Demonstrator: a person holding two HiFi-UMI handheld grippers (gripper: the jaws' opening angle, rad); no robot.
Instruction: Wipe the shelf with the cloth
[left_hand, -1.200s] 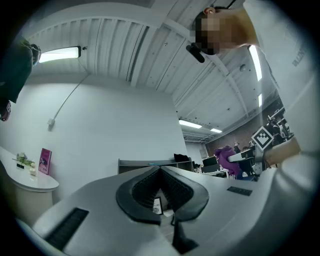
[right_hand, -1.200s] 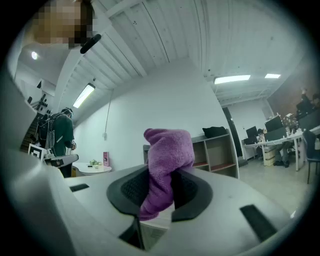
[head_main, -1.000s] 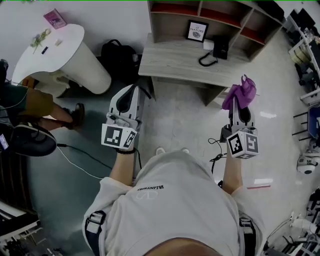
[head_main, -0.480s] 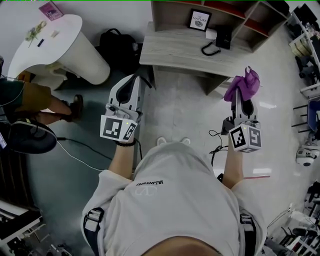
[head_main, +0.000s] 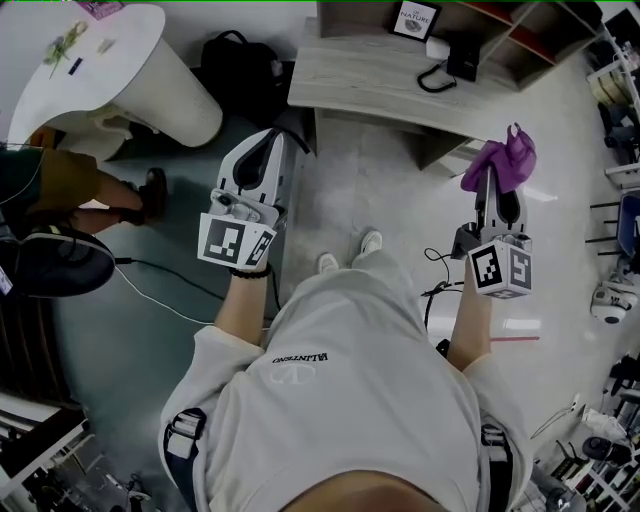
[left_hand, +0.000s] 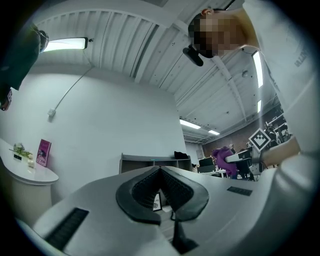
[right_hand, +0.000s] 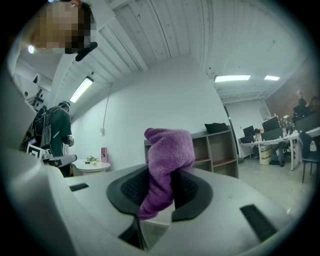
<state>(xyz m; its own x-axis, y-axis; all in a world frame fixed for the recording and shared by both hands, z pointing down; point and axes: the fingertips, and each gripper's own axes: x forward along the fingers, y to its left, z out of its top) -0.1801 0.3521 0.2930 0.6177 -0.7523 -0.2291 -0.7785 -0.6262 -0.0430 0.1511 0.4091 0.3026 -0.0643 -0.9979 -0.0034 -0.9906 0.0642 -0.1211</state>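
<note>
A purple cloth (head_main: 501, 163) is bunched at the tip of my right gripper (head_main: 492, 185), whose jaws are shut on it; the right gripper view shows the cloth (right_hand: 166, 165) standing up between the dark pads. My left gripper (head_main: 268, 150) is shut with nothing in it, jaws meeting at a point (left_hand: 160, 172). Both grippers hang over the floor, short of the wooden shelf unit (head_main: 400, 85). On its lower ledge stand a small framed sign (head_main: 415, 18) and a black corded phone (head_main: 458, 62). The shelf (right_hand: 220, 147) shows beyond the cloth.
A white round table (head_main: 110, 70) stands at the left with a black bag (head_main: 235, 70) beside it. A person's legs (head_main: 75, 190) and a dark chair (head_main: 55, 270) are at far left. Cables (head_main: 170, 300) trail on the floor. Desks and equipment crowd the right edge.
The view has shifted so the shelf unit sits higher and farther in the picture. Both grippers keep their hold and spacing, the right one drifting slightly right with the cloth.
</note>
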